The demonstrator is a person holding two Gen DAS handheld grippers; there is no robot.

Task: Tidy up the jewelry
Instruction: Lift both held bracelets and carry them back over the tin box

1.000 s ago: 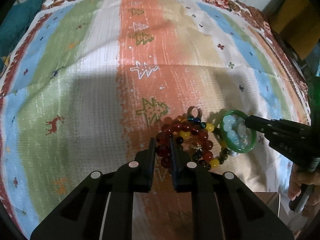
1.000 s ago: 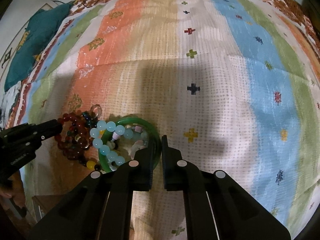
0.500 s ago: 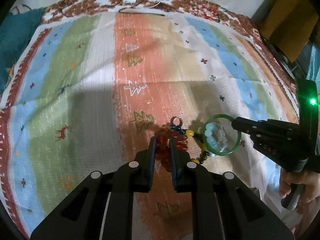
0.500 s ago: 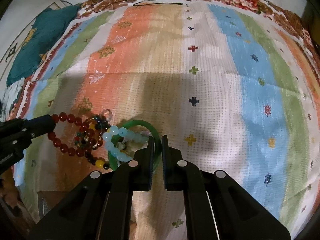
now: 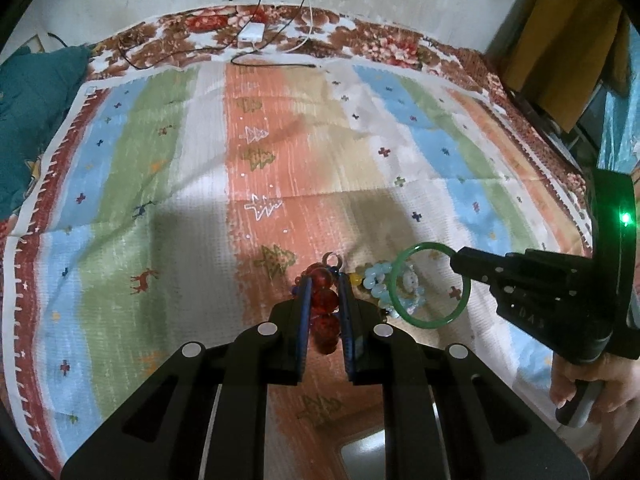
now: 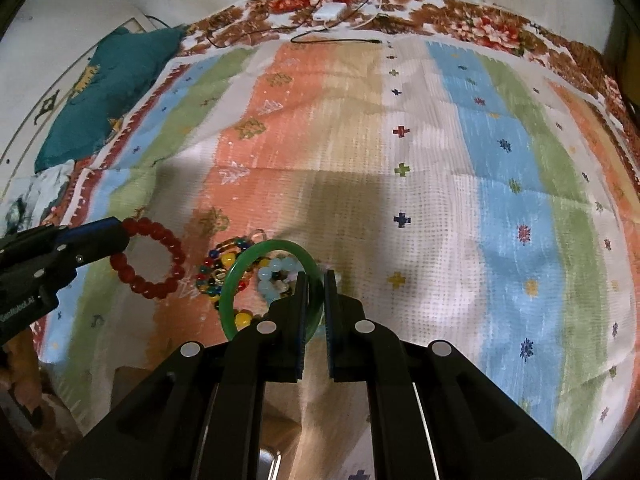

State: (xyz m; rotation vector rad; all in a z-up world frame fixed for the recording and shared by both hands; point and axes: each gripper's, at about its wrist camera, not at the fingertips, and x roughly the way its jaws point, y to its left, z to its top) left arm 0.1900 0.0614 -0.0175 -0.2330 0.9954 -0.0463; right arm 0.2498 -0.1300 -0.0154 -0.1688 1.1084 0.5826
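A red bead bracelet [image 5: 324, 305] hangs between the fingers of my left gripper [image 5: 326, 292], which is shut on it; in the right wrist view it shows as a full ring [image 6: 177, 257] held off the cloth by the left gripper [image 6: 120, 229]. My right gripper [image 6: 316, 280] is shut on the rim of a green bangle [image 6: 256, 250], also lifted; the left wrist view shows the bangle [image 5: 425, 325] at the right gripper [image 5: 456, 258]. A multicolour bead bracelet [image 6: 216, 276] and a pale blue bead bracelet [image 6: 272, 276] lie on the striped cloth [image 6: 440, 200] beneath.
A teal cushion [image 5: 36, 120] lies at the far left of the cloth. White cables and a small white charger [image 5: 251, 34] sit at the far edge by the wall. A yellow-brown object [image 5: 560, 52] stands at the far right. A person's hand [image 5: 580, 384] grips the right handle.
Both grippers have risen from the pile. The red bracelet and the green bangle came up with them, off the cloth, while the other bracelets stayed down.
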